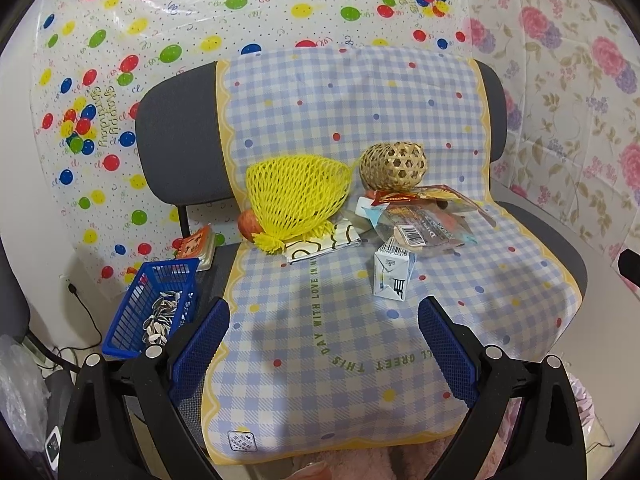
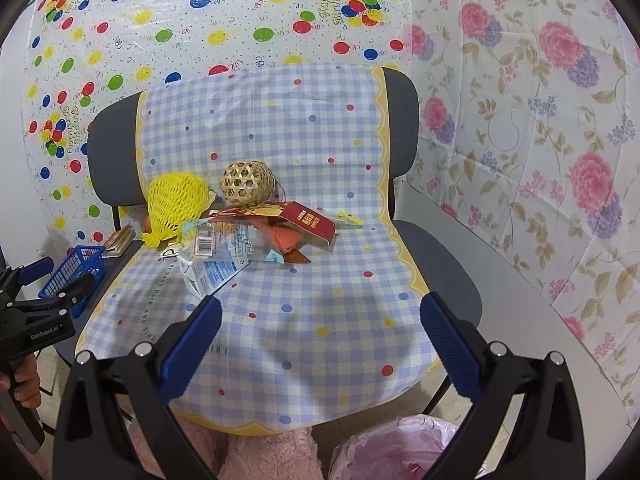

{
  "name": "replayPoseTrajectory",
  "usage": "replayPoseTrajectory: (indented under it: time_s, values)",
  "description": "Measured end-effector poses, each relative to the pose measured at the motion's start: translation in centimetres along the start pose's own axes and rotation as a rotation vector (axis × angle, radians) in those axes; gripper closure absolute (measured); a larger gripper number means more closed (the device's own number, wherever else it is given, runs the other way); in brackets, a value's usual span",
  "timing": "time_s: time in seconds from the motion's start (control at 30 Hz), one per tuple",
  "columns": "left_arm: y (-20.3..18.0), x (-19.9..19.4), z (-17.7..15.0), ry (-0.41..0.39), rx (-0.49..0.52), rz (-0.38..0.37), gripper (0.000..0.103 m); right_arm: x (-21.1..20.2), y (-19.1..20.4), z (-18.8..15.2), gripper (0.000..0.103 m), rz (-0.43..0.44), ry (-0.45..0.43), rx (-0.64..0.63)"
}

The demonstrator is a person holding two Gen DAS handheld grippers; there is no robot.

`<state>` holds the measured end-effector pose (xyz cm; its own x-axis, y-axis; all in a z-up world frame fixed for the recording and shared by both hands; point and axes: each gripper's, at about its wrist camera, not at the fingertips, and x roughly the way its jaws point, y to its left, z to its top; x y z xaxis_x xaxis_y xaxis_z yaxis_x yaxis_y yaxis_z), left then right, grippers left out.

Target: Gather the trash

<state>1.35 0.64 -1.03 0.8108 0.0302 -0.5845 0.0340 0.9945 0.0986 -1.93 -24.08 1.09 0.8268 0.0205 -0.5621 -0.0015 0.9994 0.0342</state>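
- Now both claws are hanging wide open, holding nothing: left gripper (image 1: 324,340), right gripper (image 2: 320,336).
- Trash pile (image 1: 420,220) w/ milk carton (image 1: 392,274) is lying mid-seat on checked cloth (image 1: 320,380), yellow net (image 1: 296,200) beside it.
- Pink-lined bin (image 2: 400,452) is sitting below chair front.

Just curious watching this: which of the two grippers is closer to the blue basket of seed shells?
Left. The left gripper hovers open just right of the blue basket; the right gripper, also open, sits farther right, over the chair's middle.
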Motion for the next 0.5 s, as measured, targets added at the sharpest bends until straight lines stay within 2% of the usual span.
replayPoseTrajectory:
  time_s: [0.5]
  values:
    - [0.06, 0.34, -0.28, 0.011, -0.005, 0.006, 0.009, 0.11, -0.01, 0.12, 0.006, 0.001, 0.003, 0.001]
